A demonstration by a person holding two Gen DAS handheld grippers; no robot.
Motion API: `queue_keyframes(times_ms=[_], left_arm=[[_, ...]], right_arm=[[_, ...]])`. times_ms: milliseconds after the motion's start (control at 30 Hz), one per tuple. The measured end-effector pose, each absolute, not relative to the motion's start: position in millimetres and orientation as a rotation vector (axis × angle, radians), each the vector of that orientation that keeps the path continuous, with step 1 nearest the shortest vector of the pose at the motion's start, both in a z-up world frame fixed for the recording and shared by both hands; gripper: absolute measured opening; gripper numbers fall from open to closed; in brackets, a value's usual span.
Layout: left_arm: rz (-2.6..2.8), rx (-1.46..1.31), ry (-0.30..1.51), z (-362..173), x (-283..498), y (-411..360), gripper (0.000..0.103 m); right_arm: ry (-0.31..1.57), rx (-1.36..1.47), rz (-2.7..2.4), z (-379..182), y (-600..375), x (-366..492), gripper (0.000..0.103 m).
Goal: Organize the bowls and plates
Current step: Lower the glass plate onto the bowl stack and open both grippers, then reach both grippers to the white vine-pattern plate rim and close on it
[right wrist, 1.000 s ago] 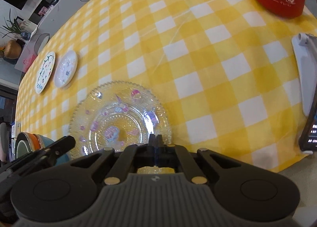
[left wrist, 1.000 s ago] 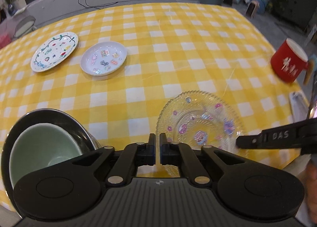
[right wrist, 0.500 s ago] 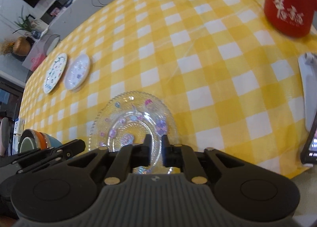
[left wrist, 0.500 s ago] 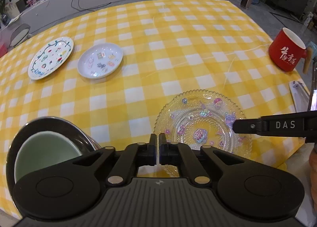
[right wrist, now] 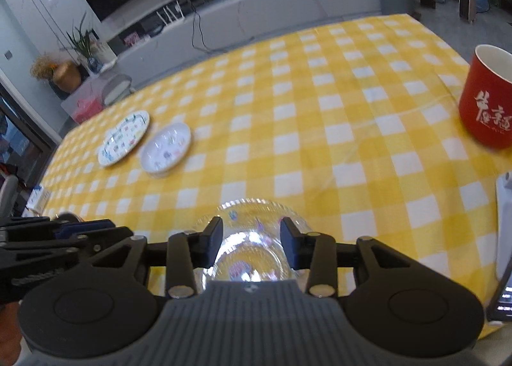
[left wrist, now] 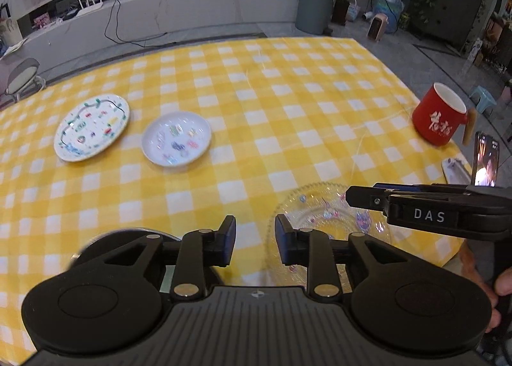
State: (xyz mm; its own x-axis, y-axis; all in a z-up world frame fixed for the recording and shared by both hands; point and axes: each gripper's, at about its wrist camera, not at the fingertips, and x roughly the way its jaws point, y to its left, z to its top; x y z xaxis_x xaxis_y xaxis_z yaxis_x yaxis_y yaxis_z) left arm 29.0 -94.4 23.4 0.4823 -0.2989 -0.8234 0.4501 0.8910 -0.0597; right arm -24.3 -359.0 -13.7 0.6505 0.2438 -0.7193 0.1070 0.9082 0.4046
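A clear glass plate with a scalloped, beaded rim and small pink, purple and blue pictures printed across it (left wrist: 323, 209) lies flat at the near edge of the desk, on a yellow-and-white checked tablecloth (left wrist: 256, 103). It is see-through, so the checks show through its floor.

The left gripper (left wrist: 255, 239) hangs above the near left part of the plate; its jaws are opening, apart, with nothing between the pads. The right gripper (right wrist: 250, 246) hangs over the same plate from the near side, its jaws also opening and apart, the glass showing in the gap below them but not pinched. In the left view the right gripper's black side, lettered DAS, reaches across the plate's right half.

At the near left, mostly hidden behind the left gripper, sits a dark round metal bowl (left wrist: 92, 242); what it holds cannot be made out.

Far to the left lie two more plates just beside each other: a white round plate with a green garland border (left wrist: 92, 127) and a smaller white dish with coloured stickers (left wrist: 176, 141). At the right edge stands a red mug with white lettering (left wrist: 439, 119), and nearer than it an upright phone with a lit screen (left wrist: 486, 158).
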Motion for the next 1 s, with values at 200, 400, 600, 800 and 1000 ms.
queue_keyframes(times_ms=[200,400,600,800,1000], left_arm=[[-0.454,0.131,0.934,40,43,-70,0.031],[-0.376,0.145,0.867,47,59,-47,0.034],[-0.340,0.144,0.814,47,74,-25,0.037],[-0.353,0.057,0.859,42,95,1,0.044],[-0.426,-0.049,0.934,32,126,25,0.044]], right_arm=[[0.836,0.445,0.059,-16,-347,-13,0.045],[0.758,0.418,0.025,-18,-338,-3,0.045],[0.694,0.444,0.065,-22,-329,12,0.056],[0.705,0.372,0.121,-28,-301,35,0.053],[0.752,0.371,0.160,-38,-282,64,0.043]])
